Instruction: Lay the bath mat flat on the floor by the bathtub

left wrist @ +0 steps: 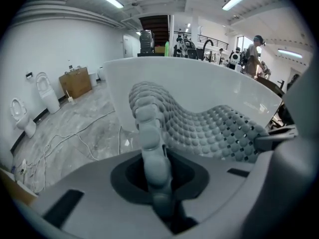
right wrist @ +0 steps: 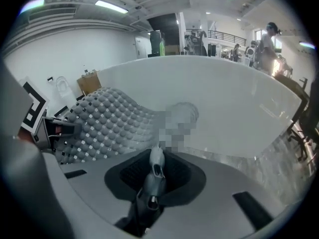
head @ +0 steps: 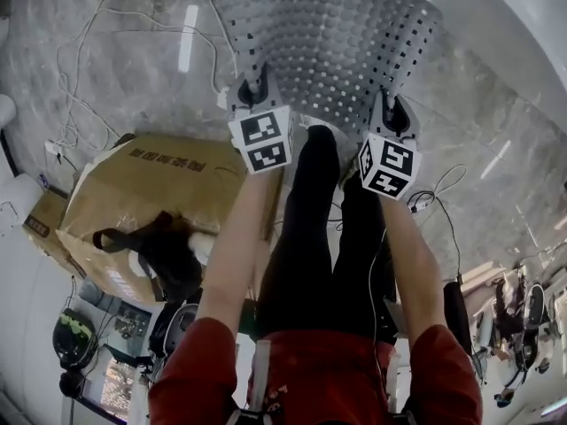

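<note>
Bathtub: white bathtub wall is right behind the mat; its inside is out of sight.
Cardboard box: closed, on the floor, left of the legs.
Bath mat: sagging between both grippers, by the tub.
Left gripper: clamped narrow on the mat's near edge.
Right gripper: pinching that same edge.
Cables: loose, left of the mat.

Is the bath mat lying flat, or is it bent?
Bent, not flat: the bath mat bulges in waves, its near edge clamped in the left gripper and right gripper.
</note>
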